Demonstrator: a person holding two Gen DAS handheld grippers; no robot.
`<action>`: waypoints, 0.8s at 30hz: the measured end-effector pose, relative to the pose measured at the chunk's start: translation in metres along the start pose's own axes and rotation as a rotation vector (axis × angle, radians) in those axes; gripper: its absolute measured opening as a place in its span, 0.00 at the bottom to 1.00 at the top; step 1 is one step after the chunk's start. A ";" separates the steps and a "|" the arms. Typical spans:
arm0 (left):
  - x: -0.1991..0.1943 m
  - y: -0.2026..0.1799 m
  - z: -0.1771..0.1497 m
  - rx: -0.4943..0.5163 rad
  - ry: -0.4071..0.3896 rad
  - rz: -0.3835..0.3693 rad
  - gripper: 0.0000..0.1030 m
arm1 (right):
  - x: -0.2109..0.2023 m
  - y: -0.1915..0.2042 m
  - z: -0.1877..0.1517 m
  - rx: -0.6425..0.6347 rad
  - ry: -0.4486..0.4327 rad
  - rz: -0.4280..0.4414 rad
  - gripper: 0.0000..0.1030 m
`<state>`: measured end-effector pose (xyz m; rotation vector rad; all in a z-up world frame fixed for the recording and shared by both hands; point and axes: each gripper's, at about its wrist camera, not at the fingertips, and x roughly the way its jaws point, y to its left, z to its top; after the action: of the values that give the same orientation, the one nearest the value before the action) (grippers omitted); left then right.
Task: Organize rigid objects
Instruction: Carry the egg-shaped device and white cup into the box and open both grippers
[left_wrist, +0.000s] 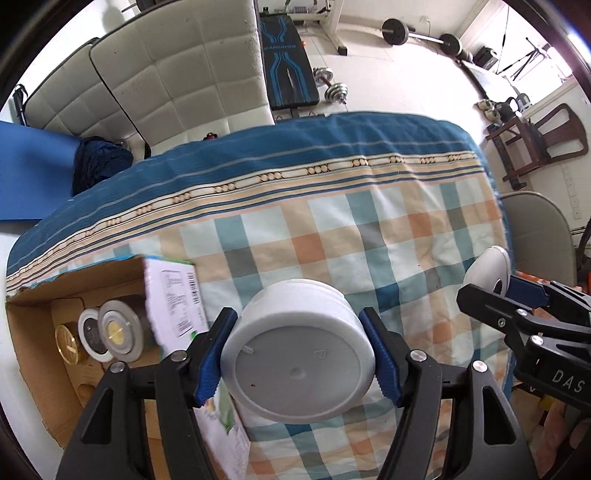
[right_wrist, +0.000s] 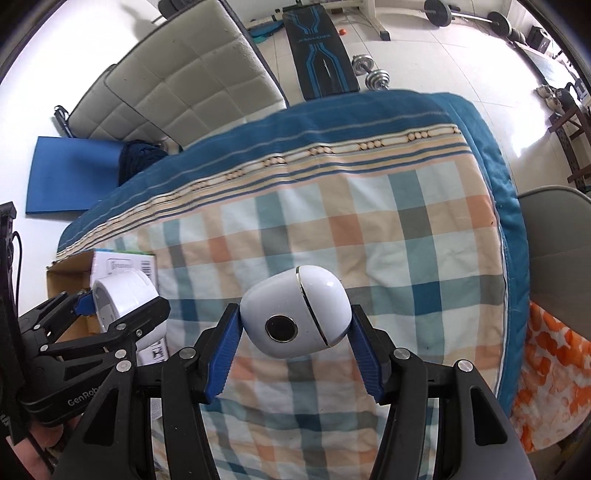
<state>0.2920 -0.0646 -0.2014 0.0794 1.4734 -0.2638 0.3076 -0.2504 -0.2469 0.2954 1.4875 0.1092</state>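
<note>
Left wrist view: at far left an open cardboard box (left_wrist: 33, 354) holds round tins (left_wrist: 110, 334), with a white carton (left_wrist: 173, 299) leaning on its right wall. Right of it, the left gripper (left_wrist: 299, 354) has its blue fingers (left_wrist: 212, 354) clenched on a white tub (left_wrist: 295, 347), held above the checked bedsheet (left_wrist: 332, 236). At far right, and centred in the right wrist view, the right gripper (right_wrist: 295, 345) grasps a white egg-shaped gadget (right_wrist: 295, 317) with a dark round lens, also off the sheet.
</note>
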 end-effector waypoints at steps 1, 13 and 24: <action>-0.004 0.009 -0.005 -0.002 -0.012 -0.008 0.64 | -0.007 0.006 -0.003 -0.006 -0.006 0.005 0.58; -0.061 0.141 -0.081 -0.071 -0.080 -0.035 0.64 | -0.036 0.136 -0.075 -0.056 -0.023 0.108 0.58; -0.040 0.264 -0.155 -0.191 -0.027 -0.062 0.64 | 0.016 0.249 -0.152 -0.053 0.062 0.172 0.58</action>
<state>0.1979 0.2290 -0.2061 -0.1235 1.4687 -0.1732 0.1854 0.0116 -0.2056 0.3795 1.5165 0.2976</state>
